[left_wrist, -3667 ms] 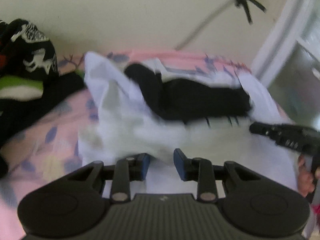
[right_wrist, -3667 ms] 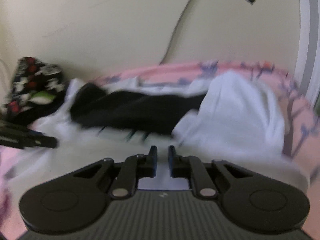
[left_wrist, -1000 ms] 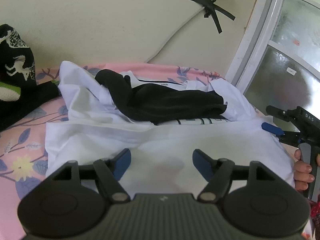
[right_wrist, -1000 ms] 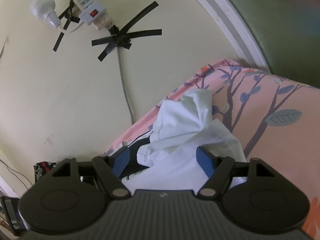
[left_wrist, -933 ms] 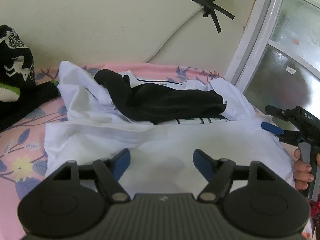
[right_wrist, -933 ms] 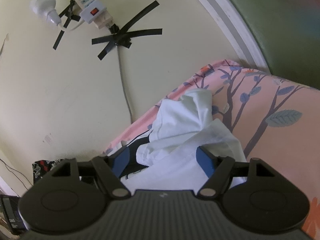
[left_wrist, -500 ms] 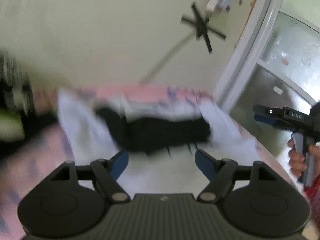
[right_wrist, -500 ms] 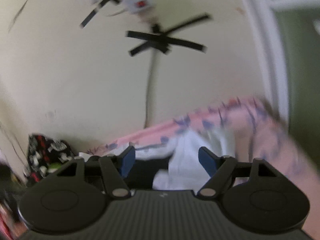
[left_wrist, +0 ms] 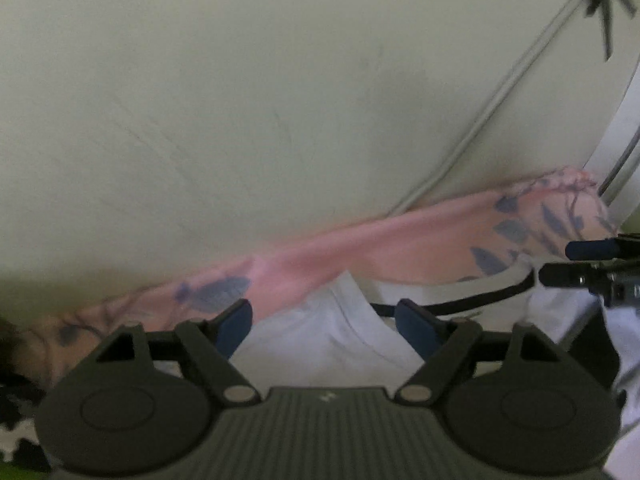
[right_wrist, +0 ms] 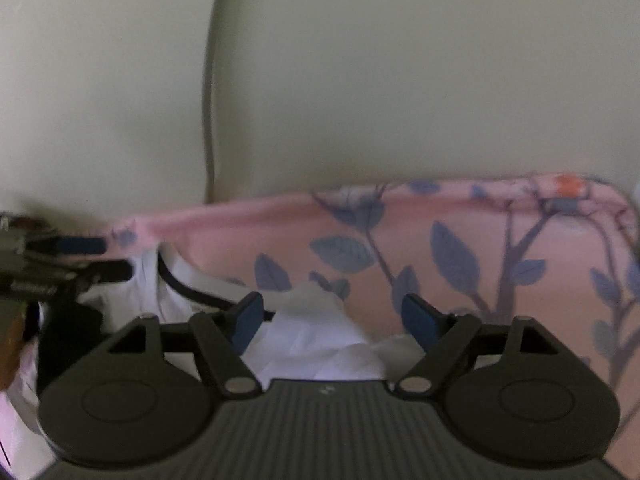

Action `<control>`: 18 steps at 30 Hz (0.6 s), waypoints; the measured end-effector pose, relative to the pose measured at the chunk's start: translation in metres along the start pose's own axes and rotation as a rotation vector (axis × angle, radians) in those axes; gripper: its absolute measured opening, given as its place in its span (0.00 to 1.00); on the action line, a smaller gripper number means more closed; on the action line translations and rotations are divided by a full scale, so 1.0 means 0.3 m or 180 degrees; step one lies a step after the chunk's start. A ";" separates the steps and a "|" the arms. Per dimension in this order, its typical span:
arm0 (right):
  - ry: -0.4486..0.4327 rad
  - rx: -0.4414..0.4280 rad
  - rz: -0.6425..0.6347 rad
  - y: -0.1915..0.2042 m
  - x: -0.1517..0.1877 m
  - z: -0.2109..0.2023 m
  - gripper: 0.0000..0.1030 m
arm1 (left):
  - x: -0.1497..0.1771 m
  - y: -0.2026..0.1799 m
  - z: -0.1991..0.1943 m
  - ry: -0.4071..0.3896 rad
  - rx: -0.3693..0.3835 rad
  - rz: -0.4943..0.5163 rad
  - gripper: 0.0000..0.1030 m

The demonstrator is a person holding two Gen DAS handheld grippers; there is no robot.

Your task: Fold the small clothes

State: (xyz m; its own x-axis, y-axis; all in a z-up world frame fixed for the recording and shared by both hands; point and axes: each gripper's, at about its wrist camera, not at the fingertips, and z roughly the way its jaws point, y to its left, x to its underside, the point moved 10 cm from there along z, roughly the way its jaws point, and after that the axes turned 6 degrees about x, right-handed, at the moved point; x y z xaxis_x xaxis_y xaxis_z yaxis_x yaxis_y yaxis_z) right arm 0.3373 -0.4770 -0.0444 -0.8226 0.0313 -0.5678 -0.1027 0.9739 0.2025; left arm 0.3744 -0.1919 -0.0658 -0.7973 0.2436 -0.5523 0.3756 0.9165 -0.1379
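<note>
A white garment (left_wrist: 332, 344) with a thin black trim (left_wrist: 460, 304) lies crumpled at the far edge of the pink bed, close to the wall. My left gripper (left_wrist: 326, 326) hovers over one fold of it. Its jaws are closing but stand wide apart, and the blue pads (left_wrist: 236, 326) are clear of the cloth. My right gripper (right_wrist: 334, 320) is open over another white fold (right_wrist: 308, 336), touching nothing. Each gripper shows in the other's view: the right gripper (left_wrist: 556, 262) at the right edge, the left gripper (right_wrist: 116, 258) at the left edge. A black garment (right_wrist: 68, 336) lies on the white one.
The pink sheet (right_wrist: 460, 248) with blue leaves ends at a pale wall (left_wrist: 280, 100) just beyond the clothes. A grey cable (left_wrist: 480, 120) runs down the wall. A black and white patterned cloth (left_wrist: 16, 436) sits at the far left.
Both grippers have swung away from the near part of the white garment to its far edge by the wall. Their jaws have stayed wide apart, holding nothing.
</note>
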 end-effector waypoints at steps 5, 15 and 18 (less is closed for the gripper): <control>-0.0099 -0.0048 -0.0354 0.052 0.029 0.001 0.12 | 0.026 -0.023 0.053 0.0043 -0.0061 0.0101 0.20; -0.0833 -0.0263 -0.0378 0.142 0.070 -0.410 0.03 | 0.139 -0.170 -0.329 -0.0605 0.0241 0.0258 0.08; -0.1021 -0.0333 -0.0470 0.189 0.165 -0.580 0.03 | 0.217 -0.226 -0.510 -0.0884 0.0389 0.0336 0.08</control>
State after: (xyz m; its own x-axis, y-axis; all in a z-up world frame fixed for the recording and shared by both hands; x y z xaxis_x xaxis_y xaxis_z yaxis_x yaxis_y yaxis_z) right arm 0.1935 -0.4594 0.0780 -0.5792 -0.0229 -0.8149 -0.2775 0.9454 0.1707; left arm 0.2248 -0.1897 0.0333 -0.5979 0.2239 -0.7697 0.5166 0.8418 -0.1564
